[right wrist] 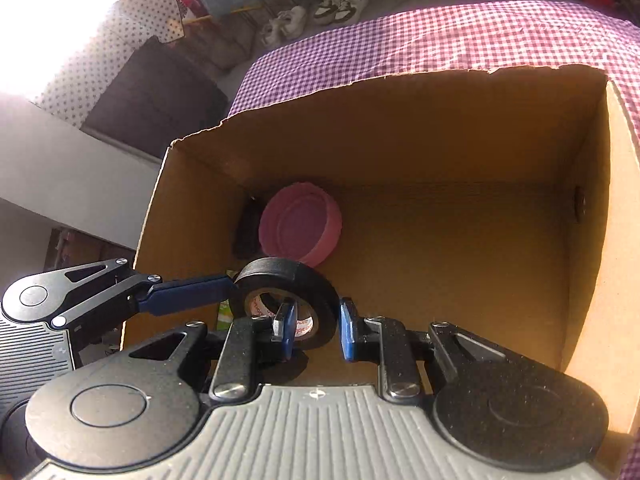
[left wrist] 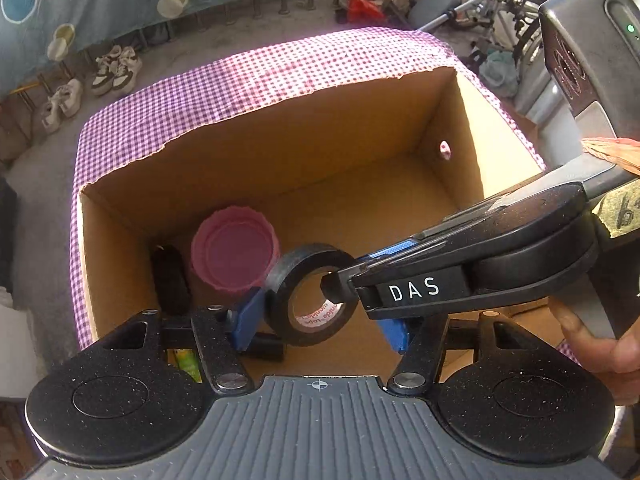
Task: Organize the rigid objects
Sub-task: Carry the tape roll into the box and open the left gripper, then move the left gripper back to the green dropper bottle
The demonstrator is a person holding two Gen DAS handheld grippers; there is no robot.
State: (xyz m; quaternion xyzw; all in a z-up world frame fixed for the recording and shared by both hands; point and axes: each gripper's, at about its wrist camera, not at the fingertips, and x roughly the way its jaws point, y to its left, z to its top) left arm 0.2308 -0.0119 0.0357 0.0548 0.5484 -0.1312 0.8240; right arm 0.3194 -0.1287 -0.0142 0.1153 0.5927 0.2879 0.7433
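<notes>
A black roll of electrical tape [left wrist: 314, 294] [right wrist: 286, 300] hangs over the open cardboard box [left wrist: 320, 152] [right wrist: 400, 132]. My left gripper [left wrist: 322, 322] stands around the roll, its left pad against the roll's outer side; its other pad is behind the right gripper. My right gripper [right wrist: 314, 330] comes in from the right, one finger [right wrist: 285, 330] inside the roll's hole and one [right wrist: 347, 330] outside, a small gap showing on the outer side. A pink lid [left wrist: 234, 254] [right wrist: 300, 228] and a dark object [left wrist: 172, 280] lie in the box.
The box stands on a purple checked cloth [left wrist: 280, 76] [right wrist: 440, 36]. A green item [left wrist: 188, 364] and a black block [left wrist: 266, 346] lie at the box's near wall. Shoes [left wrist: 116, 70] and clutter stand on the floor beyond.
</notes>
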